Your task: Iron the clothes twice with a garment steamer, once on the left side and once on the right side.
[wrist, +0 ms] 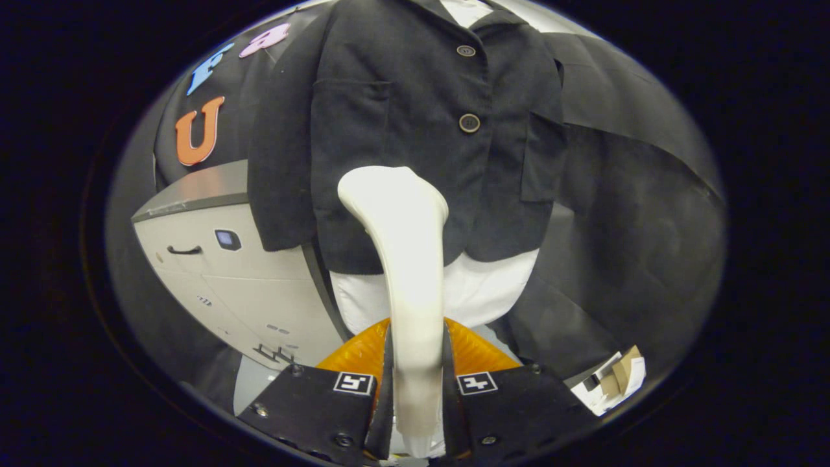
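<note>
The tool [415, 389] is pinching the white steamer [405, 259] by its long, hard handle, with both fingers pressed on its sides, and that looks like the best spot to hold because it is smooth and may slip. The steamer's head sits against the soft black jacket [415, 130], low on the front, just below the buttons. The jacket has pockets, and I cannot tell if anything is in them.

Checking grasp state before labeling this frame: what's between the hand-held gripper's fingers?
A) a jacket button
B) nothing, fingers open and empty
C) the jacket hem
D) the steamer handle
D: the hand-held gripper has both fingers pressed on the handle of the white steamer, whose head rises in front of the dark jacket, just below its lower button.
</note>
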A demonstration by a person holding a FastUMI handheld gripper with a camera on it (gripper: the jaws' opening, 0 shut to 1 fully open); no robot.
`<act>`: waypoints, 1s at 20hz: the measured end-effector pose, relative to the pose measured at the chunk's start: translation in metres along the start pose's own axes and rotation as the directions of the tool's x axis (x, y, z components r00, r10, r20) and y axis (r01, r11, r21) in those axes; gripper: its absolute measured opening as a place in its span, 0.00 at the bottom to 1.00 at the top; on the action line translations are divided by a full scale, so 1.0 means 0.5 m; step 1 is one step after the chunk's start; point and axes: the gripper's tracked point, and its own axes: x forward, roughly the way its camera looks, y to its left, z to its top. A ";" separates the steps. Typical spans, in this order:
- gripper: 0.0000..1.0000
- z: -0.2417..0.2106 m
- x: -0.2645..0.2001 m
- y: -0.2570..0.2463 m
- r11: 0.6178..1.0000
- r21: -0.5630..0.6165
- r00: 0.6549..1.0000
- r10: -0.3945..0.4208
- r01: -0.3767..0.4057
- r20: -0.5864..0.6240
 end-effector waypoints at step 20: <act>0.34 0.166 -0.215 -0.165 0.974 0.227 0.987 -0.014 -0.023 0.161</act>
